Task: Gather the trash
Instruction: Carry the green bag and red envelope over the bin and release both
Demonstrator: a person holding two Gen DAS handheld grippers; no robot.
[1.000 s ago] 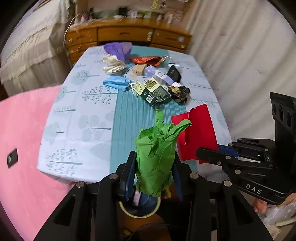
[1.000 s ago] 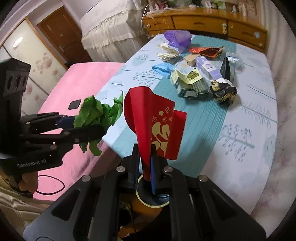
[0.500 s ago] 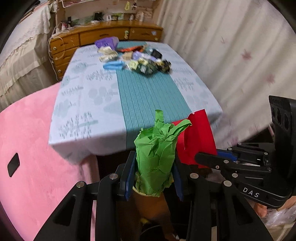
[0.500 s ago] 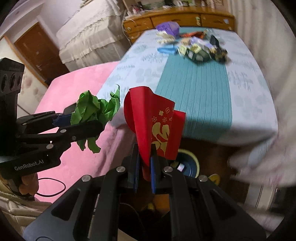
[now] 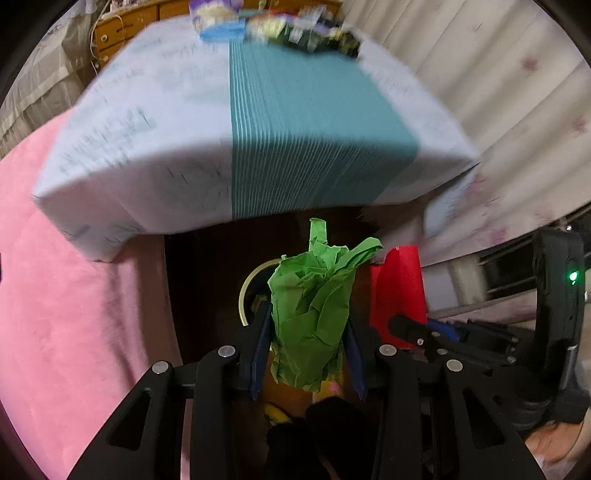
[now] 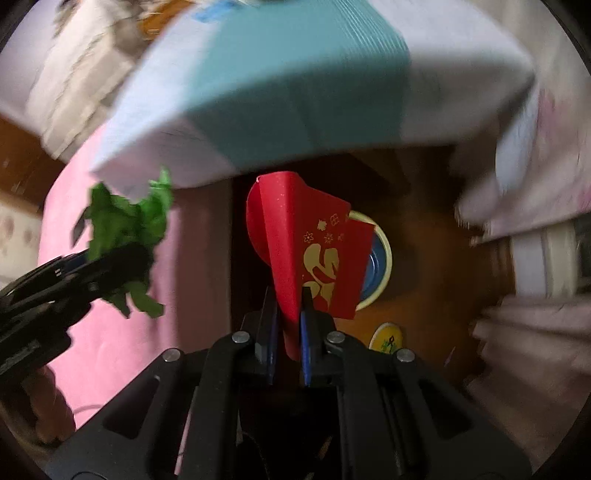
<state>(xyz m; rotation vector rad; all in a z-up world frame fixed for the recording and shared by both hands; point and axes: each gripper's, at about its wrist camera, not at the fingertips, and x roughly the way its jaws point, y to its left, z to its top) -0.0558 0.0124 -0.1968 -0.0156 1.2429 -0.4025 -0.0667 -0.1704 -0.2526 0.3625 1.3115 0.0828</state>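
My left gripper is shut on a crumpled green paper, held below the table's front edge. It also shows in the right wrist view. My right gripper is shut on a red envelope with gold print, also seen at the right of the left wrist view. Below both, on the dark floor, is a round bin with a yellow rim, its rim partly visible in the left wrist view. More trash lies blurred at the table's far end.
The table with a pale cloth and teal runner overhangs in front. A pink carpet lies to the left, white curtains to the right. A small yellow round object lies on the floor near the bin.
Both grippers have dropped below the table's front edge and tilted down with their papers still held. The bin under the table has come into view.
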